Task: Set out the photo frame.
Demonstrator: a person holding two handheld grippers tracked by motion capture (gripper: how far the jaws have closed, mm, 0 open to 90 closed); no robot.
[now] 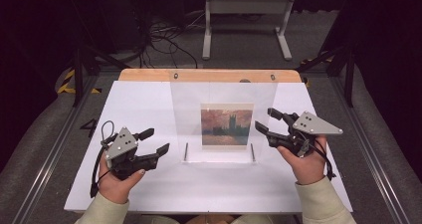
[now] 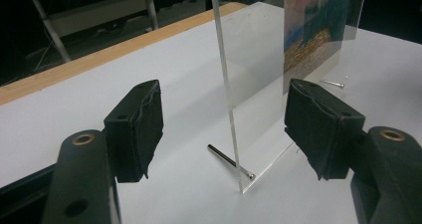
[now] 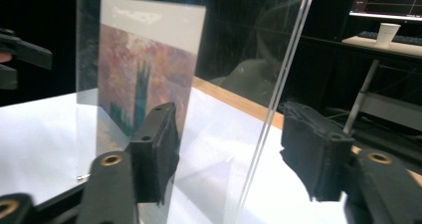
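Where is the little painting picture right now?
In the high view the picture stands mid-table inside the clear frame, between the left gripper and right gripper.

This is a lab, a recording booth rather than anybody's home. The white desk (image 1: 149,99) sits on a plywood board (image 1: 209,75) inside a frame of dark metal rails (image 1: 50,154), with black curtains all round. At twelve o'clock, past the desk, a white stand (image 1: 246,20) rests on grey carpet (image 1: 239,45), and at eleven o'clock loose cables (image 1: 159,37) snake over the floor. Yellow-black hazard tape (image 1: 64,82) marks the floor at nine o'clock. In the right gripper view, a lit monitor (image 3: 390,0), a keyboard (image 3: 383,36) and a paper cup (image 3: 387,34) sit on a side bench at two o'clock.
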